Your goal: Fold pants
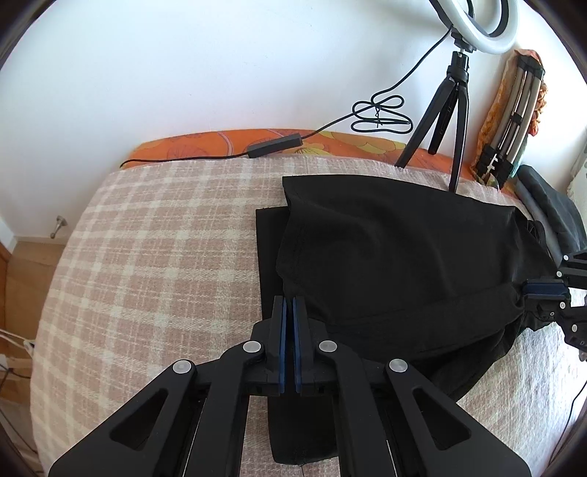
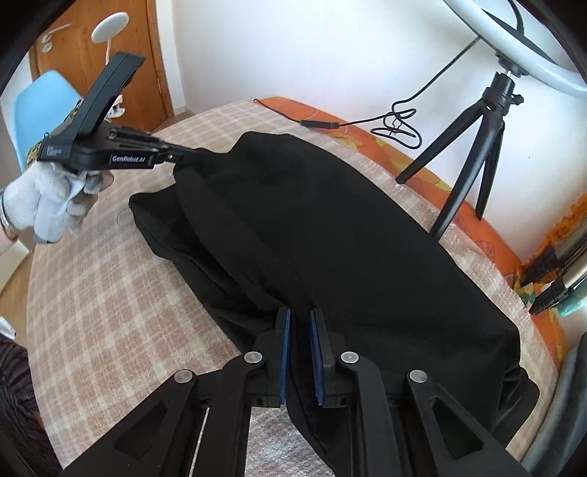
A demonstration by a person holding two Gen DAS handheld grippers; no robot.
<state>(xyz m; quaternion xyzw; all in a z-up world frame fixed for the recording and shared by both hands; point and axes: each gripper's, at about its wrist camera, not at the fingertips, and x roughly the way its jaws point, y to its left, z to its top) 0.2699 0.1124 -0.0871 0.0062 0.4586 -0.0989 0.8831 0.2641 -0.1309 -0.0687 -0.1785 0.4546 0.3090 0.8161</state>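
The left tongs (image 1: 290, 304) were closed, their blue pads (image 1: 282, 330) almost touching, and a thin edge of the black pants (image 1: 396, 257) was pinched between them at the near left corner of the folded cloth. In the right wrist view, the right tongs (image 2: 300, 319) stood narrow with a fold of the same pants between the pads; whether the pads already pressed on the cloth I could not tell for sure, although the fabric filled the gap. The pants lay on a bed covered by a beige checked blanket (image 1: 146, 257), with one layer doubled over another, so that a flat lower layer showed out at the left side under the raised upper part. In the right wrist view the left tongs reached the far left end of the pants, and a hand in a white glove (image 2: 44, 205) held their handle. Farther away, near the far edge of the bed, a black tripod (image 1: 447, 121) stood on the blanket and carried a white ring light (image 1: 477, 33). Its cable (image 1: 381, 113) ran along an orange patterned sheet (image 1: 205, 141) beside the white wall (image 1: 220, 66). At the far left of the right wrist view a light blue chair (image 2: 40, 106) stood before a wooden door (image 2: 121, 62).
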